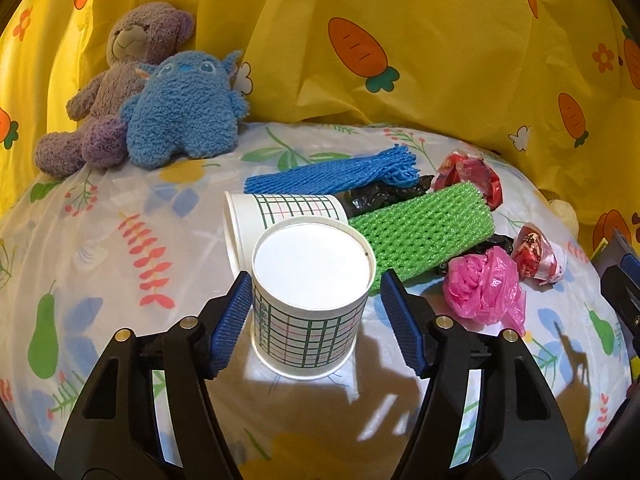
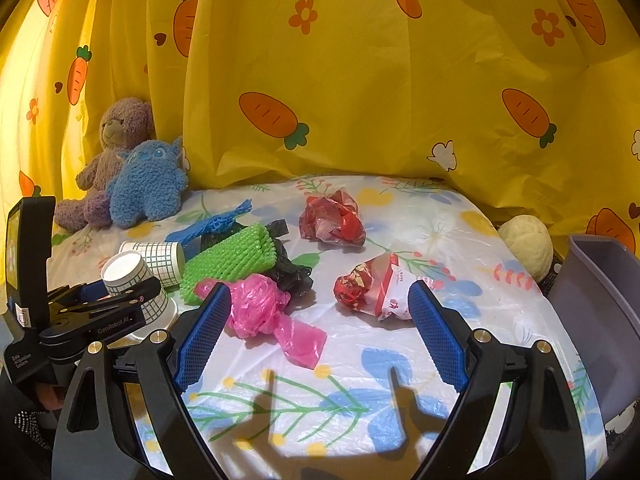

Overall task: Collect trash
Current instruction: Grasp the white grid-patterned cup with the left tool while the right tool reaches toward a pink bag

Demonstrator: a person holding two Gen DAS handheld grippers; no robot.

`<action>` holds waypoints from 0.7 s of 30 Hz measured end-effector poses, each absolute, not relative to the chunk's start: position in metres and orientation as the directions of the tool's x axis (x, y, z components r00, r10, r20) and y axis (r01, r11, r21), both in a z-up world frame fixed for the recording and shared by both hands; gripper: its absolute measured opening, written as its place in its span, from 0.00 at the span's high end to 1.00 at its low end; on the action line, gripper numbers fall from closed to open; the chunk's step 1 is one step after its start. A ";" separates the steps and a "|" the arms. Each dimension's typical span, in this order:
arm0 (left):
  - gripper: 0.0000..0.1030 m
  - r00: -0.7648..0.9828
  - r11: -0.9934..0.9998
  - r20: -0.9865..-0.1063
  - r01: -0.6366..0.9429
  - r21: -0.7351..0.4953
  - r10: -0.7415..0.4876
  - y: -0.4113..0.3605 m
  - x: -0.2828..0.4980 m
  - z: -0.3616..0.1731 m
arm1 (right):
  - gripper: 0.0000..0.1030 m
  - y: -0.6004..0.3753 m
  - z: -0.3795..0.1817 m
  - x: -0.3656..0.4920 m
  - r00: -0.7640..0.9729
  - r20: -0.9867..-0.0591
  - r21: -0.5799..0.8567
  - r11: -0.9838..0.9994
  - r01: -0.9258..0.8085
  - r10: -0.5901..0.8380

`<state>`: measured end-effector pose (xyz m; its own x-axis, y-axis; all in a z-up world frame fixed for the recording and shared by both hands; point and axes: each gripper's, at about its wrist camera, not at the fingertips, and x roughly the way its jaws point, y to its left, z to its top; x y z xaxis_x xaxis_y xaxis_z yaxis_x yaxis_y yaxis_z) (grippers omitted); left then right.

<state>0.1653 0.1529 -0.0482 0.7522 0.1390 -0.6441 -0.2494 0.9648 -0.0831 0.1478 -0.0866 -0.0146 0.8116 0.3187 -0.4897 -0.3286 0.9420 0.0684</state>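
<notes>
the left claw (image 1: 314,312) stands open around an upside-down checked paper cup (image 1: 310,300); its left pad looks to touch the cup wall, the right pad sits just clear. behind that cup a second checked cup (image 1: 280,210) lies on its side, then the green foam net (image 1: 424,236) and blue foam net (image 1: 332,174) further right. the right claw (image 2: 320,340) is spread wide and holds nothing; a crumpled pink bag (image 2: 260,308) lies just beside its left finger, a red-and-white wrapper (image 2: 372,288) between the fingertips ahead, and a grey bin (image 2: 600,320) at its far right, all on the flowered desk (image 2: 440,216).
</notes>
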 end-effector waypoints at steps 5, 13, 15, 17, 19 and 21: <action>0.46 0.763 0.959 -0.637 -0.249 -0.132 0.111 0.159 0.163 -0.049 | 0.16 -0.075 -0.020 0.154 0.795 -0.514 0.045 0.936 -0.350 0.322; 0.46 0.810 0.942 -0.563 -0.299 -0.155 0.165 0.161 0.128 -0.025 | 0.18 -0.052 -0.032 0.164 0.761 -0.558 0.004 0.918 -0.396 0.331; 0.46 0.817 0.939 -0.545 -0.311 -0.143 0.188 0.160 0.118 -0.020 | 0.19 -0.048 -0.035 0.168 0.751 -0.570 0.002 0.915 -0.404 0.333; 0.46 0.822 0.936 -0.528 -0.327 -0.132 0.212 0.160 0.110 -0.015 | 0.20 -0.044 -0.037 0.172 0.743 -0.582 0.000 0.913 -0.408 0.332; 0.46 0.824 0.931 -0.517 -0.342 -0.130 0.230 0.163 0.105 -0.012 | 0.23 -0.040 -0.039 0.176 0.731 -0.596 0.001 0.911 -0.413 0.332; 0.46 0.823 0.928 -0.516 -0.349 -0.130 0.237 0.164 0.103 -0.011 | 0.24 -0.036 -0.041 0.180 0.721 -0.606 0.003 0.907 -0.420 0.336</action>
